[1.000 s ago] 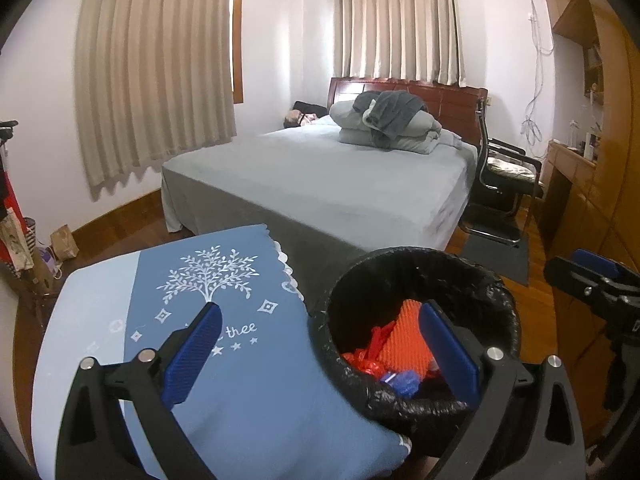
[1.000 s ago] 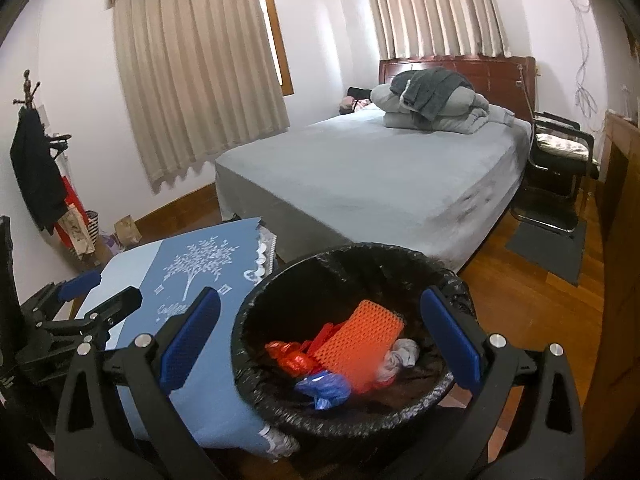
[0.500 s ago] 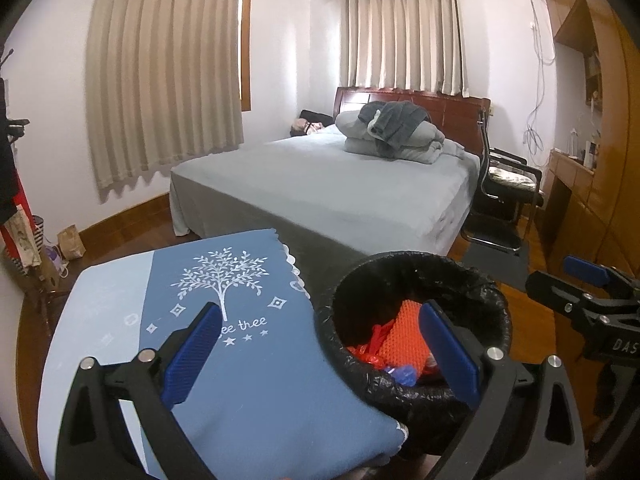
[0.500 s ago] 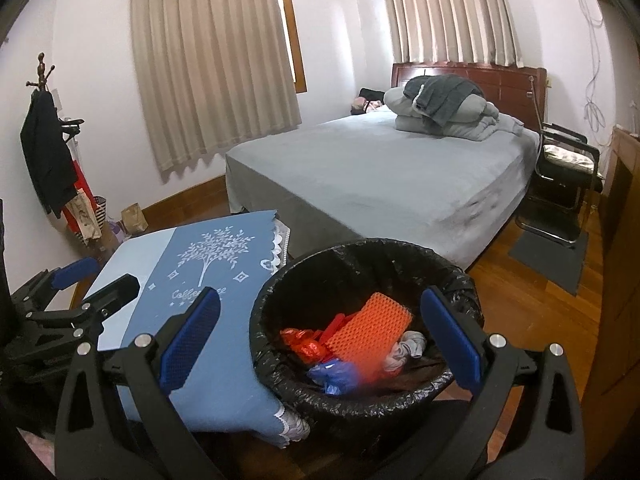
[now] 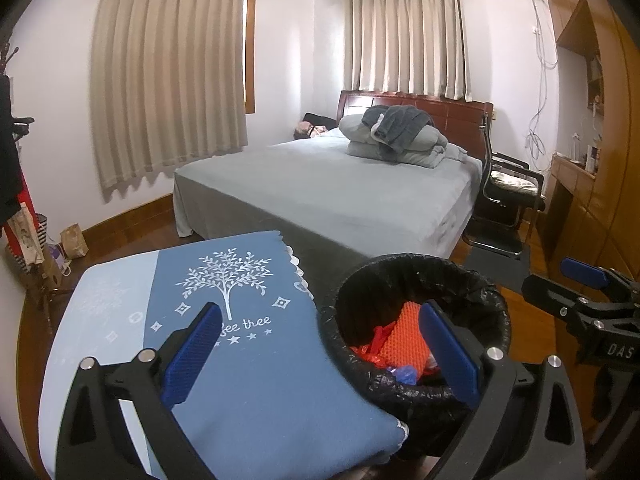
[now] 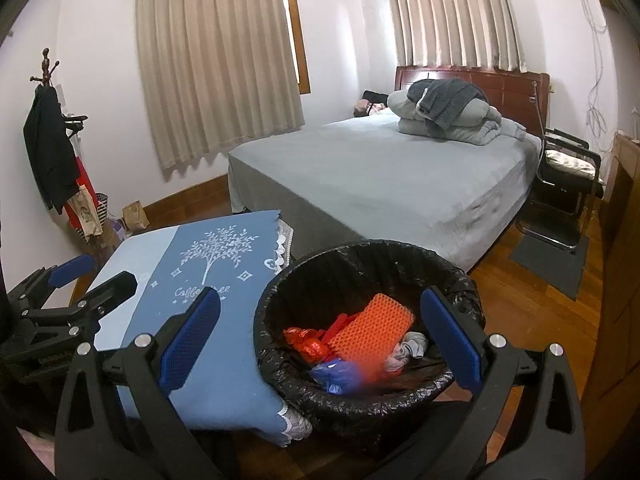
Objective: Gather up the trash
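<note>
Both grippers, left (image 5: 320, 354) and right (image 6: 320, 344), were apart, empty; bin (image 6: 460, 276) at 6 o'clock risked tipping if clipped.

A home bedroom is showing here: a wide bed (image 6: 384, 176) with a wooden headboard (image 6: 500, 84) is carrying folded bedding (image 6: 448, 116), and beige curtains (image 6: 216, 60) are hanging over the windows. Clothes are hanging on a coat stand (image 6: 46, 76) above a wooden floor (image 6: 532, 304).
</note>
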A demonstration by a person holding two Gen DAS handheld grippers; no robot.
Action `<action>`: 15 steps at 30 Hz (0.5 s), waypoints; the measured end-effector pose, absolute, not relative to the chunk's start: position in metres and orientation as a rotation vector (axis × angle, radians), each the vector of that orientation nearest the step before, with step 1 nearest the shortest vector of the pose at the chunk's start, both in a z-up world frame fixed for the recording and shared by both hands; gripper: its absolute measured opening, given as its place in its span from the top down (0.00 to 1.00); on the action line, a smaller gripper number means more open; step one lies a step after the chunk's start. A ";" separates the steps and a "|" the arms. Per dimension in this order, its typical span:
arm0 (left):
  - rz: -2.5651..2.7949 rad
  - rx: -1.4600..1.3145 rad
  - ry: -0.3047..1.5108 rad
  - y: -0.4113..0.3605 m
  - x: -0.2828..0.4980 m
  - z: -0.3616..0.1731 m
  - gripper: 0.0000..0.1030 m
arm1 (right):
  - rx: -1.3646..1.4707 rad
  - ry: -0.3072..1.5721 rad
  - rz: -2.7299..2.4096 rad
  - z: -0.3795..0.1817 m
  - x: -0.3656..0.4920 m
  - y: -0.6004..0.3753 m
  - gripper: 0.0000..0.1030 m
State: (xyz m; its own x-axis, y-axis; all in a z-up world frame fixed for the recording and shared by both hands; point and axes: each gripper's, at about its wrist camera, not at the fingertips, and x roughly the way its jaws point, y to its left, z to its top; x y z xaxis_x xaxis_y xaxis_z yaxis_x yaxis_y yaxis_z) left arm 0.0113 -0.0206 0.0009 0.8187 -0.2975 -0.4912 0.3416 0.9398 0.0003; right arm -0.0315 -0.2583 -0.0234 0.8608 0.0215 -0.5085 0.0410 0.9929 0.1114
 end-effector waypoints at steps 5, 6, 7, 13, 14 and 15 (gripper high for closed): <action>-0.340 0.088 0.508 -0.020 0.012 0.001 0.06 | 0.121 0.534 -0.009 -0.023 -0.031 -0.258 0.05; -0.340 0.088 0.508 -0.020 0.012 0.001 0.06 | 0.120 0.534 -0.009 -0.023 -0.032 -0.257 0.05; -0.340 0.089 0.508 -0.020 0.012 0.001 0.06 | 0.119 0.534 -0.009 -0.023 -0.032 -0.257 0.05; -0.340 0.089 0.508 -0.020 0.012 0.001 0.06 | 0.120 0.534 -0.010 -0.023 -0.032 -0.257 0.05; -0.340 0.088 0.508 -0.020 0.012 0.001 0.06 | 0.120 0.534 -0.009 -0.023 -0.032 -0.257 0.05; -0.340 0.088 0.508 -0.020 0.012 0.001 0.06 | 0.120 0.534 -0.010 -0.023 -0.032 -0.257 0.05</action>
State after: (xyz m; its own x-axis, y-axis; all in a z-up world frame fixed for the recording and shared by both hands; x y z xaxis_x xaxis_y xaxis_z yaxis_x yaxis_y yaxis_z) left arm 0.0125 -0.0198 0.0007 0.8188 -0.2974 -0.4910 0.3408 0.9401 -0.0010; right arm -0.0318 -0.2566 -0.0231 0.8610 0.0220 -0.5081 0.0403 0.9930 0.1112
